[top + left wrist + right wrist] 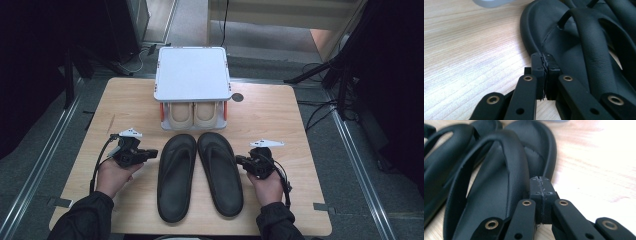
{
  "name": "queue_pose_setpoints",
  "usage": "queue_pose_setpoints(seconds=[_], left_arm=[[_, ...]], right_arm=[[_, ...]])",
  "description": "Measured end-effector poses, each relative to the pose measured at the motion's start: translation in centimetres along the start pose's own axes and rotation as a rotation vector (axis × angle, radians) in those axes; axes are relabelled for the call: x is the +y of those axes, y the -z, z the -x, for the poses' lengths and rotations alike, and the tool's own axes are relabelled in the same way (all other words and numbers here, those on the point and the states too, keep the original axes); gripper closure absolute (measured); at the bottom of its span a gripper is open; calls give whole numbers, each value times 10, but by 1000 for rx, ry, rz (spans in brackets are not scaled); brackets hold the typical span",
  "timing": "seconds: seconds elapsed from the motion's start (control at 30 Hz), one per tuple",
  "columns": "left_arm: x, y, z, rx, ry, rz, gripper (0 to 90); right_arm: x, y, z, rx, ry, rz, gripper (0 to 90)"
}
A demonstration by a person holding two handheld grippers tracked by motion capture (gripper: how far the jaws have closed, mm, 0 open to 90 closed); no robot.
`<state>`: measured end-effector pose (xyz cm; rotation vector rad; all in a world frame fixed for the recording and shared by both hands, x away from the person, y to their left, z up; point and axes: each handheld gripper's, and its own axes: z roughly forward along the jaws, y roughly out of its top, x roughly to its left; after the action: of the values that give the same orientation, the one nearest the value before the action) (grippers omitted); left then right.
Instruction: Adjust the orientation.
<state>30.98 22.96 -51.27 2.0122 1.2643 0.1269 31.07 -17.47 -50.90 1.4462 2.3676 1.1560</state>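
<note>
Sandals lie side by side at the frame's lower centre, long axes running bottom to top, toes toward the shoe rack [192, 75]. Left gripper [150, 154] sits clenched, empty, beside the left sandal [176, 175]; the right sandal [220, 172] follows, then the right gripper [241, 161], likewise clenched and empty.

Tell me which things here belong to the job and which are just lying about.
In the job:
- left black sandal, by the shut left gripper
- right black sandal, by the shut right gripper

Likely bystanders:
- white rack at the table's far edge
- beige shoes on its lower shelf
- dark round spot on the wooden table
</note>
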Motion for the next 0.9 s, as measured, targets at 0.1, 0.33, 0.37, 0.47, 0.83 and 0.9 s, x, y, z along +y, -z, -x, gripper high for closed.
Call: queue_pose_setpoints(seconds=[0.1,0.33,0.37,0.47,0.83,0.9], left_arm=[[-2,-5,1,7,-8,-42,886],[-3,-14,10,16,-50,-88,883],[-3,-14,10,16,-50,-88,882],[-4,-13,11,8,-50,-89,883],[-7,-16,25,-42,-73,-99,875],[-7,-16,26,-56,-73,-98,873]], right_arm=[[0,-6,-1,-3,4,-23,900],[1,-7,-1,-4,13,-21,900],[1,-7,-1,-4,13,-21,900],[0,-7,0,-5,16,-18,900],[0,-8,-1,-3,16,-16,900],[0,-8,-1,1,12,-16,900]])
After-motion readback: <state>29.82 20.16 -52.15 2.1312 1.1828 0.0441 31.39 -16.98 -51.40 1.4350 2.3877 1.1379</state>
